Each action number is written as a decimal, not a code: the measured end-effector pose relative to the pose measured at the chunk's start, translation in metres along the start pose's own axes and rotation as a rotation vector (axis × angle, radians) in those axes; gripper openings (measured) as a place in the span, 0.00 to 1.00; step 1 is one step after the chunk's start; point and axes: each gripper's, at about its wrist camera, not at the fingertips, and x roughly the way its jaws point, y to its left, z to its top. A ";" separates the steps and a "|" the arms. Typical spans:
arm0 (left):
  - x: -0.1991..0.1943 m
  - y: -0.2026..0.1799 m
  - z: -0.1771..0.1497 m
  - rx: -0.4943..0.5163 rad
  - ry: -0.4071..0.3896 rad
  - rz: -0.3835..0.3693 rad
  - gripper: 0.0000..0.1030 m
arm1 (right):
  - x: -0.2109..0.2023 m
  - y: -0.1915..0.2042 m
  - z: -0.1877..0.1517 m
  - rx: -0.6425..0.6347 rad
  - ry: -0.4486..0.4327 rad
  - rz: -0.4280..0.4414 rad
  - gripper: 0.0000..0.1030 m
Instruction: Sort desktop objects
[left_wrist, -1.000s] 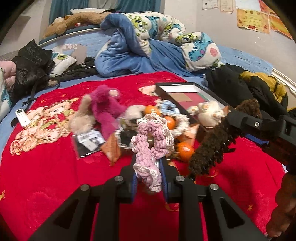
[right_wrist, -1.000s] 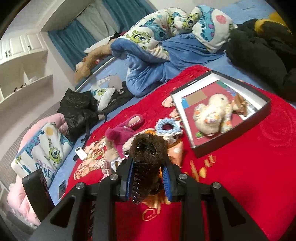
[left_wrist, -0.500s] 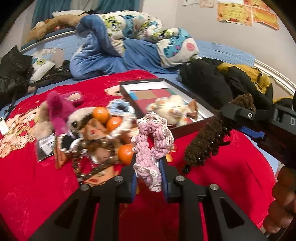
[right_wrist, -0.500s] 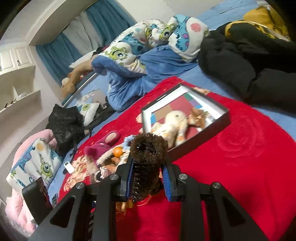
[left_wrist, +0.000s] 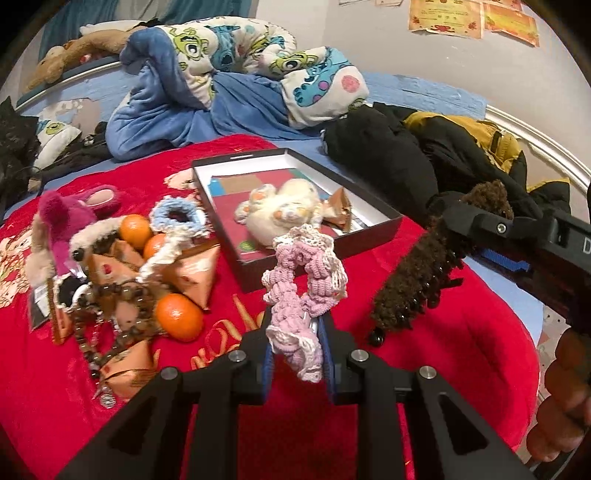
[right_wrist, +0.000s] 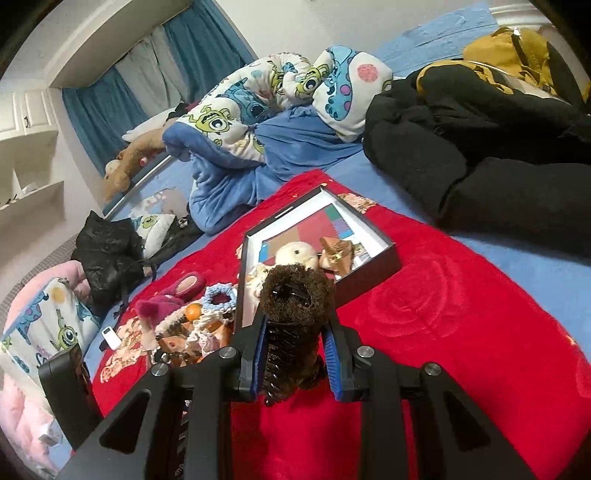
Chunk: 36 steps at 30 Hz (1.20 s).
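Note:
My left gripper is shut on a pink and cream crocheted scrunchie, held above the red blanket just short of the black box. My right gripper is shut on a brown fuzzy hair claw; the left wrist view shows that hair claw at the right, beside the box's near corner. The black box holds a cream plush toy and a copper wrapped packet.
A heap lies left of the box: several oranges, a blue scrunchie, a bead string, copper packets, a pink plush. Black coats and a blue quilt lie behind. A hand shows at the right edge.
Both grippers have swung to the right across the blanket, still gripping the scrunchie and the hair claw. The box now sits nearer and more central; the heap has slid to the left.

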 end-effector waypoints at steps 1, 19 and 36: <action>0.002 -0.001 0.001 -0.001 0.001 -0.005 0.21 | -0.002 0.000 0.003 -0.007 -0.004 -0.012 0.26; 0.022 0.008 0.043 -0.012 0.025 -0.017 0.21 | 0.019 0.030 0.052 -0.054 -0.085 0.000 0.26; 0.106 0.011 0.074 0.010 0.100 -0.045 0.21 | 0.131 -0.021 0.058 -0.025 0.014 0.000 0.26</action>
